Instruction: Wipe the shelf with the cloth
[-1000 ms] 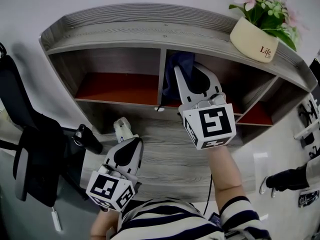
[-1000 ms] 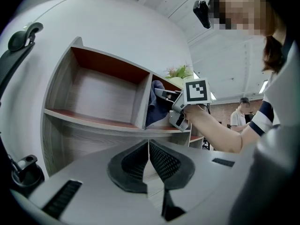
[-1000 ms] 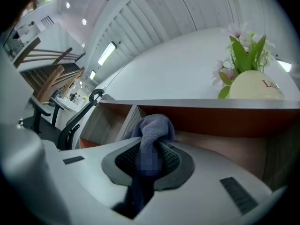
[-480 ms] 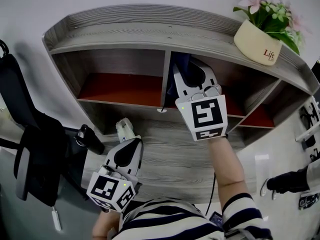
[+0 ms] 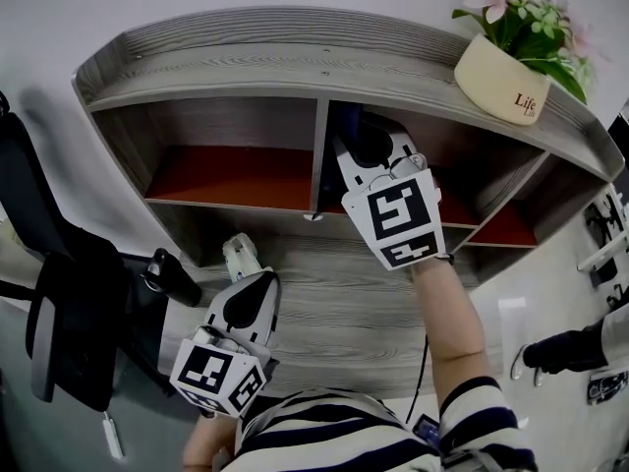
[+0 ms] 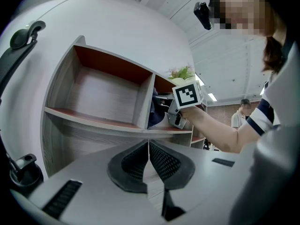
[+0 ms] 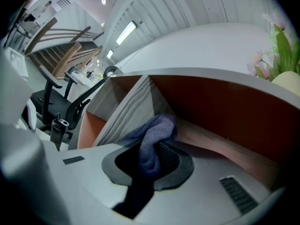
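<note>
The grey wooden shelf (image 5: pixel 295 67) has red-floored compartments (image 5: pixel 231 170). My right gripper (image 5: pixel 366 146) reaches into the middle compartment, shut on a blue cloth (image 7: pixel 152 142) that bunches against the wooden divider (image 7: pixel 126 114). In the head view only a dark corner of the cloth (image 5: pixel 344 121) shows above the gripper. My left gripper (image 5: pixel 239 264) hangs low over the grey desk top (image 5: pixel 324 303), shut with nothing between its jaws. In the left gripper view the right gripper (image 6: pixel 183 104) and the cloth (image 6: pixel 153 109) show inside the shelf.
A cream flower pot (image 5: pixel 506 77) stands on the shelf's top right. A black office chair (image 5: pixel 69 303) is at the left, beside the desk. The left compartment (image 6: pixel 103 93) holds nothing. Another person (image 6: pixel 243 111) stands far off at the right.
My right gripper has pushed deeper into the middle compartment and slightly left with the cloth. The left gripper has stayed put.
</note>
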{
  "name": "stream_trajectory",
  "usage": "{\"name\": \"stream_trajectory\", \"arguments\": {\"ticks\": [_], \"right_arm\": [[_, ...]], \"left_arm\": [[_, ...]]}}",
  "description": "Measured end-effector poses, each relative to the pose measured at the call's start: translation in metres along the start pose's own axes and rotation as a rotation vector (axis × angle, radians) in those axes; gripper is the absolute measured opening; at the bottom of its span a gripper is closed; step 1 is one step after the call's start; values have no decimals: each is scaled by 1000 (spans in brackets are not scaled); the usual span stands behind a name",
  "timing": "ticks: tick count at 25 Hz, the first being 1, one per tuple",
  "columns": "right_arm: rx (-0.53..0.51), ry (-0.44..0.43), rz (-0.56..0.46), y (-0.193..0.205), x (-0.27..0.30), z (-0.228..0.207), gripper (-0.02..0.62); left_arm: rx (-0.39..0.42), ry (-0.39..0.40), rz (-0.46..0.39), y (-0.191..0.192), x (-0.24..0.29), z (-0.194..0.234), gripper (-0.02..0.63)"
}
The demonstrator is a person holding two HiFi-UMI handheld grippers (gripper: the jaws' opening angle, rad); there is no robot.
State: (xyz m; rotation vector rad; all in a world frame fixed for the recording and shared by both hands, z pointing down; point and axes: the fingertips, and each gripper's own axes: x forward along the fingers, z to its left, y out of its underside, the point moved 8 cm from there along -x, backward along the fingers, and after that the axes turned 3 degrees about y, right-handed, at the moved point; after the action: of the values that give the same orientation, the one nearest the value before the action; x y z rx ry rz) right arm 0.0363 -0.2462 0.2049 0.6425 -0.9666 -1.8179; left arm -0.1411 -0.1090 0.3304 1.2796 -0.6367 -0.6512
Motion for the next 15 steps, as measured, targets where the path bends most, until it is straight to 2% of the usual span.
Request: {"name": "stream_trajectory", "arguments": {"ticks": [15], "right_arm": [[-86, -117, 117, 18, -6, 19, 66]], "left_arm": [[-2, 31, 2, 0, 8, -3, 21]]}}
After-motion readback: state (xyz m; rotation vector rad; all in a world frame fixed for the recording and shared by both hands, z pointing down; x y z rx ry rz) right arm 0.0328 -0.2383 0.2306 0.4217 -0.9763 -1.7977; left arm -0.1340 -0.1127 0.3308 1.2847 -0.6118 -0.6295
